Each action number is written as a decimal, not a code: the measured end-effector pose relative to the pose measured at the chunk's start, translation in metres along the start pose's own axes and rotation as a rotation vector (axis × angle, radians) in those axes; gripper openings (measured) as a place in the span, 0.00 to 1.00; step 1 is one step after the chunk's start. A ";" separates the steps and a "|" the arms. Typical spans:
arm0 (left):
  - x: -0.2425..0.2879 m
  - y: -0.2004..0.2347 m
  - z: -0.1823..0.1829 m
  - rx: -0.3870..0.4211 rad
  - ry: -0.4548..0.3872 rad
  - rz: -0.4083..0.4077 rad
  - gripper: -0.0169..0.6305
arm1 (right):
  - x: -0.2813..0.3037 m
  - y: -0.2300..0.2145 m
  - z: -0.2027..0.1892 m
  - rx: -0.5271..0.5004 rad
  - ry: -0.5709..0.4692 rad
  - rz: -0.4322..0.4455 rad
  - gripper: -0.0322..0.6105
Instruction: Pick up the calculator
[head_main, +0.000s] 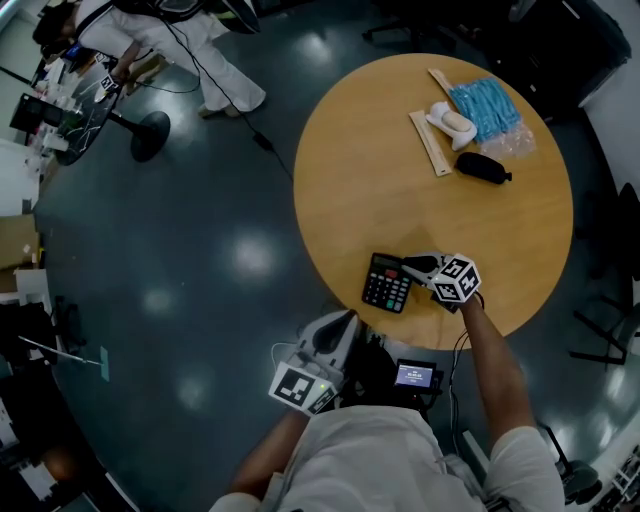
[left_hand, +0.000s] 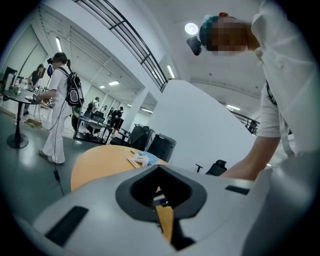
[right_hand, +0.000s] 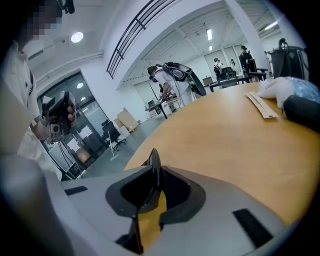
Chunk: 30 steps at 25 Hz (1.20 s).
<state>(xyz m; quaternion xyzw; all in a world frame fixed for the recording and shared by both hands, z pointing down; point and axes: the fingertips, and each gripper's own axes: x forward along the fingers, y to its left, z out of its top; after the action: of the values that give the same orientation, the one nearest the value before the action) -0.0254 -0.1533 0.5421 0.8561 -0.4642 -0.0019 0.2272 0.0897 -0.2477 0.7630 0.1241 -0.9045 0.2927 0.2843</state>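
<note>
The black calculator (head_main: 386, 283) lies near the front edge of the round wooden table (head_main: 400, 190). My right gripper (head_main: 420, 266), with its marker cube, reaches in at the calculator's right side. In the right gripper view the calculator (right_hand: 151, 172) shows as a thin dark edge standing between the two jaws, touching both. My left gripper (head_main: 334, 338) hangs off the table, close to my body. In the left gripper view its jaws (left_hand: 164, 220) stand close together with only a narrow slit and nothing between them.
At the table's far side lie a blue bag (head_main: 486, 107), a white roll (head_main: 452, 123), a pale wooden strip (head_main: 430, 144) and a black case (head_main: 482, 166). A person stands at another table (head_main: 70, 105) across the dark floor. Office chairs stand around the room's edges.
</note>
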 end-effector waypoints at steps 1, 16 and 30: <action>-0.001 -0.001 0.000 0.002 -0.001 -0.003 0.04 | -0.003 0.004 0.000 0.008 -0.009 -0.005 0.15; -0.035 -0.040 -0.013 0.097 0.008 -0.017 0.04 | -0.103 0.097 -0.024 0.076 -0.224 -0.401 0.12; -0.024 -0.077 -0.006 0.218 0.005 -0.023 0.04 | -0.192 0.215 0.041 0.027 -0.485 -0.701 0.12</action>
<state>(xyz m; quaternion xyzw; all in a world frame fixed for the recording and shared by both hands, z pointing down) 0.0232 -0.0964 0.5121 0.8811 -0.4510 0.0480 0.1340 0.1422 -0.0892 0.5244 0.4929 -0.8444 0.1526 0.1439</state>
